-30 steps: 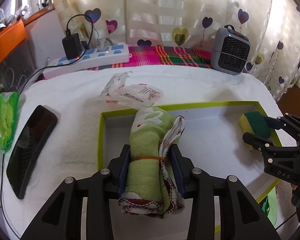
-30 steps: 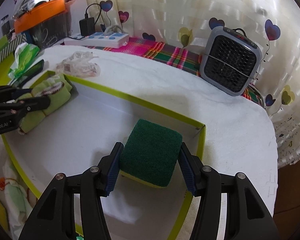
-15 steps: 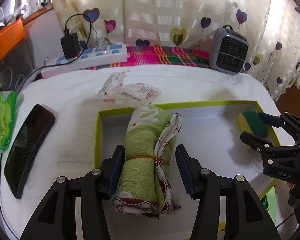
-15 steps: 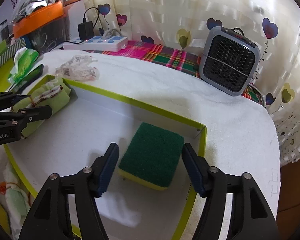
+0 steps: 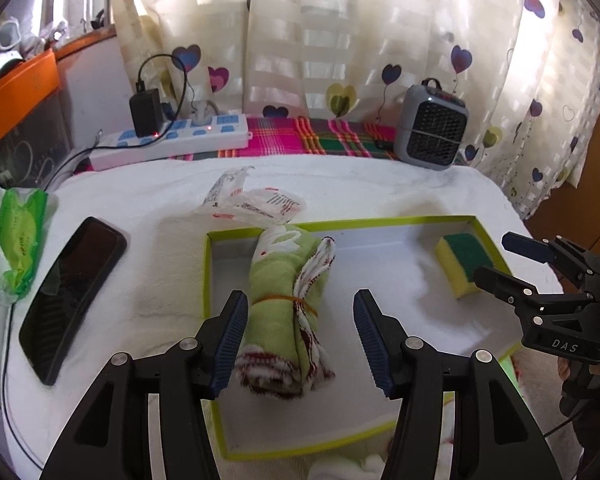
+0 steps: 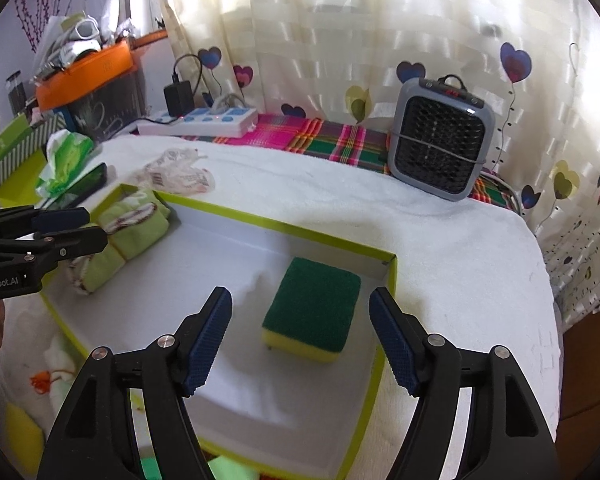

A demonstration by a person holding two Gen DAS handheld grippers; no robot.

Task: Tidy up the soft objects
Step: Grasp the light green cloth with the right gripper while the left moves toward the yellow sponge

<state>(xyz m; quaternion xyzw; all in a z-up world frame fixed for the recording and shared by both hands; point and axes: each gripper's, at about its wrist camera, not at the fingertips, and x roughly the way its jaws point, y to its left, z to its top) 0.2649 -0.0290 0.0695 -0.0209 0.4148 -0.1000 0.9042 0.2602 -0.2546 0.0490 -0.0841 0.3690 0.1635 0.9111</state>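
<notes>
Two soft things: a rolled cloth [image 5: 288, 300] and a sponge [image 6: 314, 314], both lying inside the shallow green-edged box [image 5: 380, 222].
Cloth, handling: probably light and limp; the roll would likely sag if taken by one end. The orange band [image 5: 284, 300] around its middle looks like the firmest place to pinch, as the layers are bound together there.
Cloth, looks: pale green fabric with a white and dark red patterned edge showing at the near end and along the fold; it lies lengthwise near the box's left wall.
Sponge, handling: likely very light and springy, so it should squash under the pads; taking it across its two long sides would probably hold it best.
Sponge, looks: dark green scouring face on top, yellow foam beneath, flat on the box floor in the far right corner, close to the rim.
Left gripper [image 5: 298, 340]: jaws spread wide, straddling the near end of the cloth; the left pad is just beside the roll, the right pad well clear.
Right gripper [image 6: 300, 340]: jaws apart on either side of the sponge, holding nothing.
Nearby: a phone [image 5: 74, 292], a crumpled plastic wrapper [image 5: 256, 204], and a small grey heater [image 6: 440, 152] on the white towel-covered table [image 5: 380, 188].
Task stage: both items appear placed in the box.
</notes>
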